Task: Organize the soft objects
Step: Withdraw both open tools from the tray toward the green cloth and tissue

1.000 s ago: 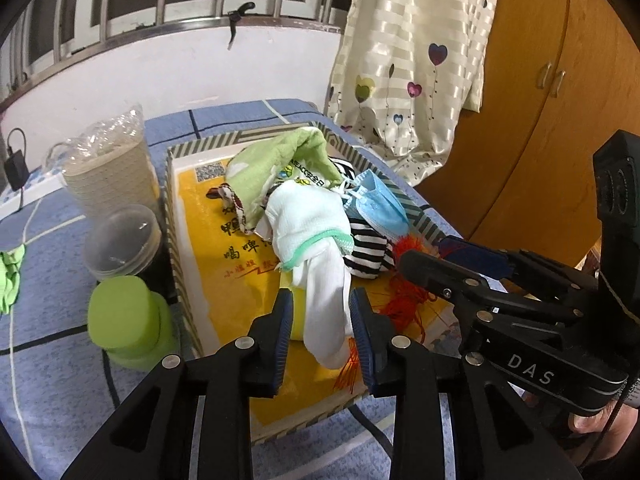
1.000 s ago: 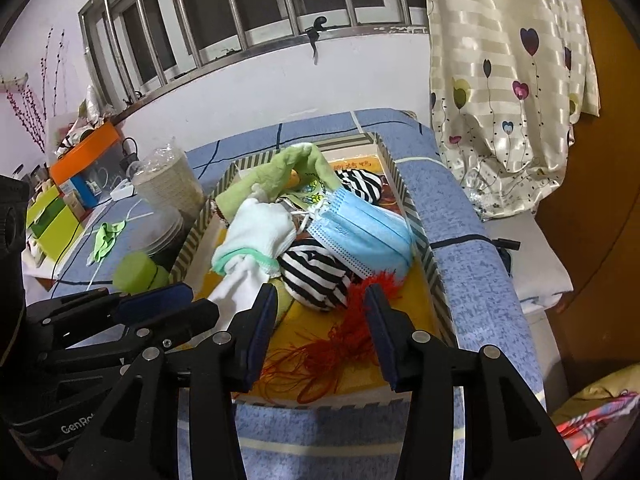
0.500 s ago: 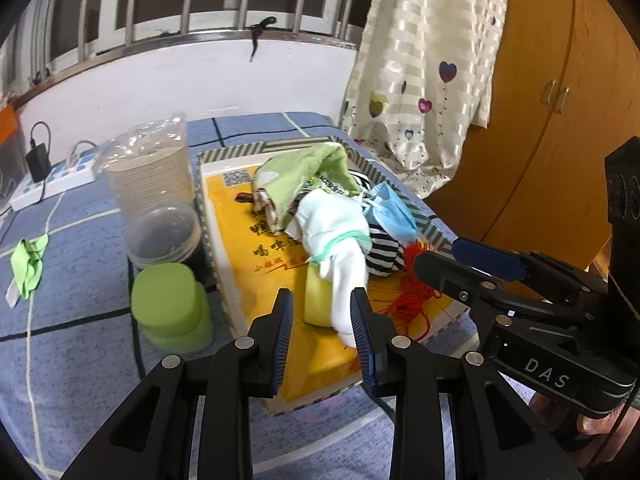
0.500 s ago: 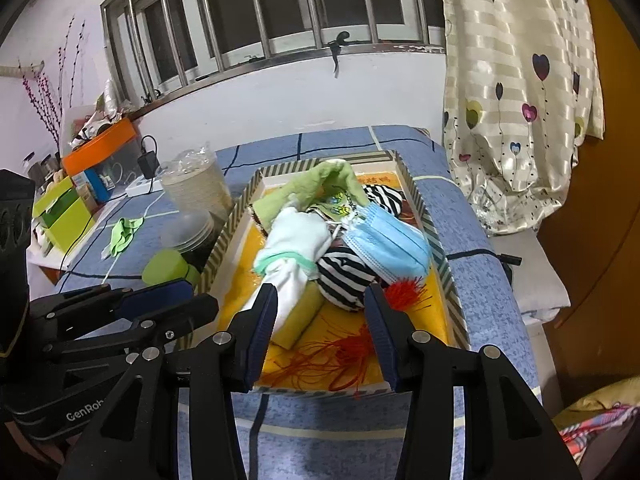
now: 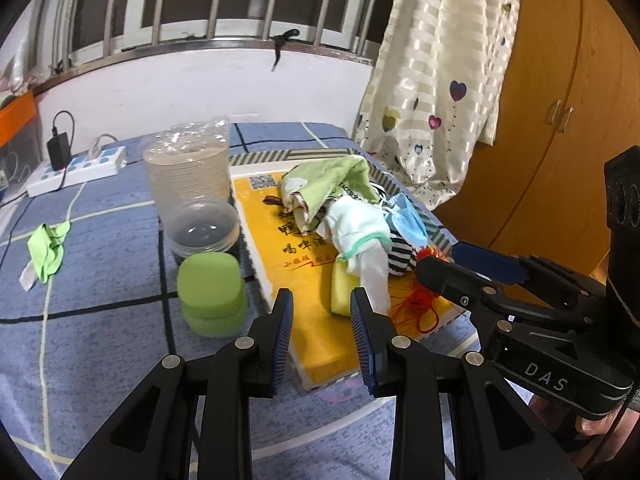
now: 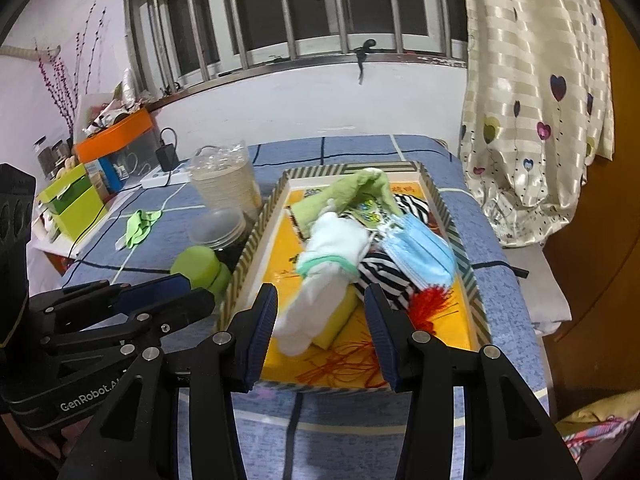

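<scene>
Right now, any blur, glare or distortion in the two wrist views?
Left wrist: fisheye bends the barred window, corners vignetted black; the round green foam pads look soft. Right wrist: same barrel bend; the white cotton sock is slightly smeared; sheen on the heart-print cream curtain.

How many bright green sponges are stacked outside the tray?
2: the sponges sit one atop the other on the blue cloth, left of the tray, in front of the clear tubs. Others may be hidden.
</scene>
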Tool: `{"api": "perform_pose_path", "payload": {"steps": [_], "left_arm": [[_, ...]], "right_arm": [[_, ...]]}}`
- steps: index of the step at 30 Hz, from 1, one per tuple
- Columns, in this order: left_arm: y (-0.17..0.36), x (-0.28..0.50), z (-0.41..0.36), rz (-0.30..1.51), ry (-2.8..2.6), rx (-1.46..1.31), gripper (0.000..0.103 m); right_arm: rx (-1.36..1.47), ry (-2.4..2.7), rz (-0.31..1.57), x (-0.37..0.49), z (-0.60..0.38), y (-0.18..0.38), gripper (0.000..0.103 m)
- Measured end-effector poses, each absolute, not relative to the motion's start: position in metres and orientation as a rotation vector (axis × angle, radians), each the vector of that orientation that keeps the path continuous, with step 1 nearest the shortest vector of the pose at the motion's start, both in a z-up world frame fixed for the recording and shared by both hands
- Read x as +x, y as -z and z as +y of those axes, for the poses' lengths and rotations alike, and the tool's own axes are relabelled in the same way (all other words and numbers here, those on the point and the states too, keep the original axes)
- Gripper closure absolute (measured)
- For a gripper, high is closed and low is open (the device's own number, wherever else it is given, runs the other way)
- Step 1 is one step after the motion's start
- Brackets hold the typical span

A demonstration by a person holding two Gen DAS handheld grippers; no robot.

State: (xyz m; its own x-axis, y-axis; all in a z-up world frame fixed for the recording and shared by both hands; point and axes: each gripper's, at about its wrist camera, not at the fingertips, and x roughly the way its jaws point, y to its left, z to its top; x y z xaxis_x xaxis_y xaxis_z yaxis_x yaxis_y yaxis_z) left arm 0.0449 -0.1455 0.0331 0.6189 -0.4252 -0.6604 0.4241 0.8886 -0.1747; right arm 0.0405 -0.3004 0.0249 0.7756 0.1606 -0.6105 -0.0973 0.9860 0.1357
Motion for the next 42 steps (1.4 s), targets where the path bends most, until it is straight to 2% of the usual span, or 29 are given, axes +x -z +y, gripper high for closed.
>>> {"api": "perform_pose_path", "payload": {"steps": [42], "left_arm": [[-0.046, 0.058, -0.045, 0.730, 0.239, -0.070, 0.075]], "right_arm": [[-0.027, -0.386, 0.626, 0.067, -0.193, -0.045, 0.057]]}}
